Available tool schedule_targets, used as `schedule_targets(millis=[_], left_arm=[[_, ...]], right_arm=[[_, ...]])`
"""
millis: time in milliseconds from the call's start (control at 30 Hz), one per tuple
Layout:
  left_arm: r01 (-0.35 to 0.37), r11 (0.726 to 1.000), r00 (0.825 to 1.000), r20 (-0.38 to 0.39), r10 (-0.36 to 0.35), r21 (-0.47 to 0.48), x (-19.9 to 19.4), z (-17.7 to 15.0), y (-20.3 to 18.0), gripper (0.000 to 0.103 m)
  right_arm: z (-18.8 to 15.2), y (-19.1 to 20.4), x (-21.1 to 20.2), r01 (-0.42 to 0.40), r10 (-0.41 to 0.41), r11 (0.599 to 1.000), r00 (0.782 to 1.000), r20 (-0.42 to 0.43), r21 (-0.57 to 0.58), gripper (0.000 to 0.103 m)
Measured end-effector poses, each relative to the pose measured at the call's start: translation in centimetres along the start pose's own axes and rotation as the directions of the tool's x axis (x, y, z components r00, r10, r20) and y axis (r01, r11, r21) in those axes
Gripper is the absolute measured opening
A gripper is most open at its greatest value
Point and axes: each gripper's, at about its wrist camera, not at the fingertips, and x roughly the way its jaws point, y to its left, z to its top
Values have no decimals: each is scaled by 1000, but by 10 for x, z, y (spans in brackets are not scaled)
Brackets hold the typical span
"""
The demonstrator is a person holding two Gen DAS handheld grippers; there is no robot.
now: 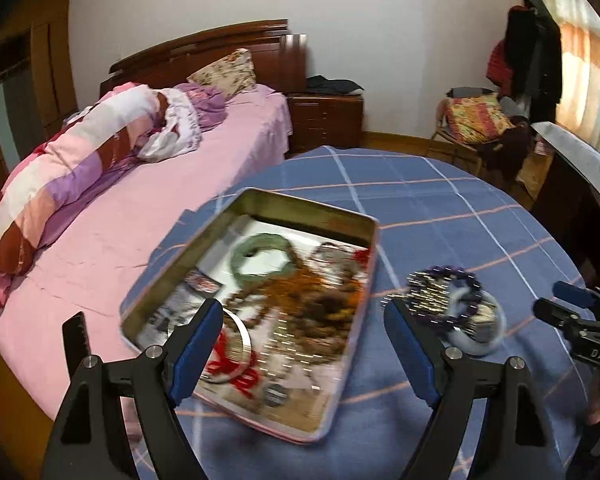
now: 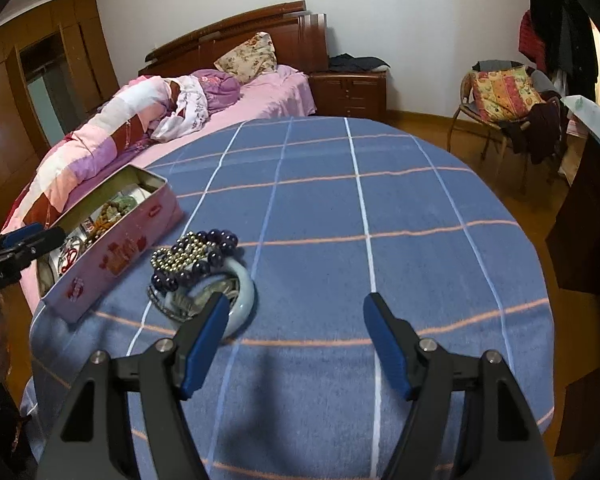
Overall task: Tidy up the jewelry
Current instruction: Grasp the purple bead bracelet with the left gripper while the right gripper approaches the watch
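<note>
Left tool (image 1: 300, 322): mine, spread wide, empty, above the tin (image 1: 256, 304).
Right tool (image 2: 296, 320): wide, empty.
Jewelry pile (image 2: 198, 264): on the surface (image 2: 380, 240), beside the tin.
Handling: beads slippery, bangle (image 2: 242, 288) brittle; I'd pinch its rim.
</note>
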Motion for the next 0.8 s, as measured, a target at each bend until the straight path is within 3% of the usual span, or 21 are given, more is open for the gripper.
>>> schedule_targets(millis=[200,433,667,800], left_arm=[[38,997,999,-5,-38,68,2,-2,-34,83],[31,983,1000,-10,-30,181,16,-8,-68,83],[65,979,998,-2,-66,193,20,7,-89,83],[89,965,996,-29,-84,247,31,9,-113,83]], right_arm=[[-3,6,2,-17,17,1000,1000,12,-25,73],[-8,-3,2,-33,32,999,999,18,6,73],[-9,-10,1,-44,43,999,999,30,26,73],[-8,-21,-2,-22,19,998,999,47,60,73]])
